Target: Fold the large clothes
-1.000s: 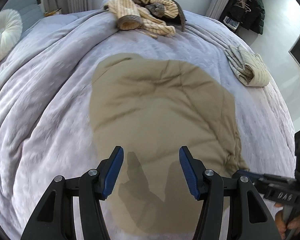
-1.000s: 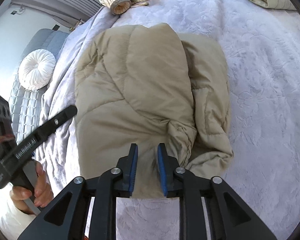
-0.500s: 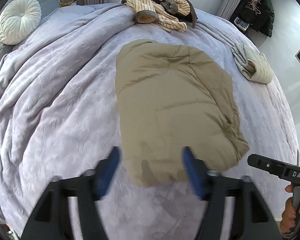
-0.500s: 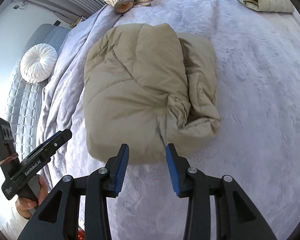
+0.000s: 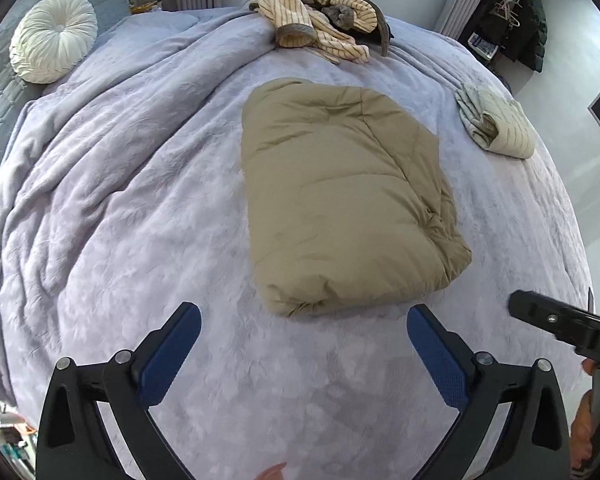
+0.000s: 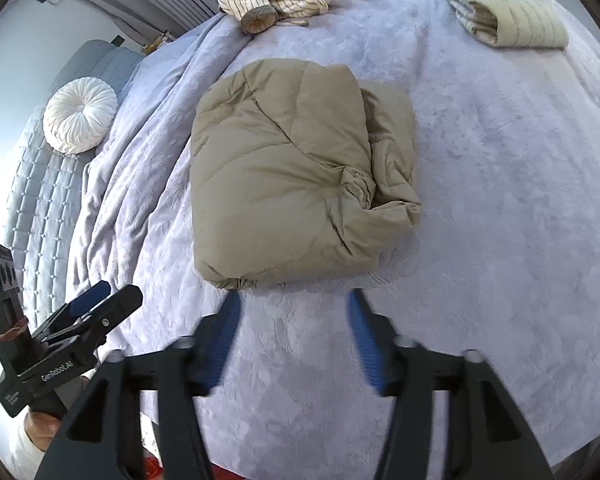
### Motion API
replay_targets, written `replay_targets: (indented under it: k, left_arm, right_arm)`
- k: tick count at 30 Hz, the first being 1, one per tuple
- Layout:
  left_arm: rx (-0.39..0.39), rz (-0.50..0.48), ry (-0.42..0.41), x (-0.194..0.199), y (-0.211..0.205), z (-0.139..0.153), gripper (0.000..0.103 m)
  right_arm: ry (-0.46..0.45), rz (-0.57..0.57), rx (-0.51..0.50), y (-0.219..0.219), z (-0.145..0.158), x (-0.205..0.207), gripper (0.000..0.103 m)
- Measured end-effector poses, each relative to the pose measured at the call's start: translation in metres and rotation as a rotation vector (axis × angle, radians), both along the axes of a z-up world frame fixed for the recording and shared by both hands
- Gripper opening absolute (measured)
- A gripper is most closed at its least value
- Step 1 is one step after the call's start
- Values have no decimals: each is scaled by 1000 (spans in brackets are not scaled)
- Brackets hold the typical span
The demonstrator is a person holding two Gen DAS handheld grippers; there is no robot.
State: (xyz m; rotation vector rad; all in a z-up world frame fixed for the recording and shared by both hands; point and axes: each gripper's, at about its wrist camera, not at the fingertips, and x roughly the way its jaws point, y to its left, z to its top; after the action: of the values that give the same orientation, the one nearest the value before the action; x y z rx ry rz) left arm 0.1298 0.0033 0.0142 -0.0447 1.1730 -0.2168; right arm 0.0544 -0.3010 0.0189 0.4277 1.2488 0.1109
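The tan puffer jacket lies folded mid-bed on the lavender blanket. Both the left gripper and right gripper have just been opening; their jaws stand wide and empty, nearer than the bundle. Its puffy filling could spring the fold open. One striped heap far, one folded pale garment right, one round cushion.

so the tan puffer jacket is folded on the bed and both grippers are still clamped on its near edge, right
Not quite. The tan puffer jacket does lie folded on the bed, but neither gripper is clamped on it. The left gripper and right gripper have just been opening, with only blanket between their fingers, short of the jacket's near edge. Both wrist views show this.
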Motion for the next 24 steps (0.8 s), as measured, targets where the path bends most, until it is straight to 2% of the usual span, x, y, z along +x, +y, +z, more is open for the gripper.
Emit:
replay_targets:
  k: [1,3,4,7,12,17,24]
  left_arm:
    - [1,4,-1,-2,1,2,103]
    - [8,16,-10,-7,5,8,103]
    - [14,21,-16,-9,6,11,103]
    - [41,45,-35,-16,11,21,103]
    - [61,67,-74,-25,19,37,103]
    - [62,72,-86,-29,22,50,103]
    - [64,63,-93,-34,19,57,103]
  right_arm:
    - [-12,2,-27,2,6,-2,83]
    - [-24,4,-77,6,15,-5,84]
    - [-31,3,-112,9,21,-7,87]
    - [-57,-8,-167,13,34,-11,103]
    - [-120,-24,-212,21,58,-18,103]
    - [-122,-25,-219,28,75,-20,103]
    - [-118,-20,-228,34,81,-20,103]
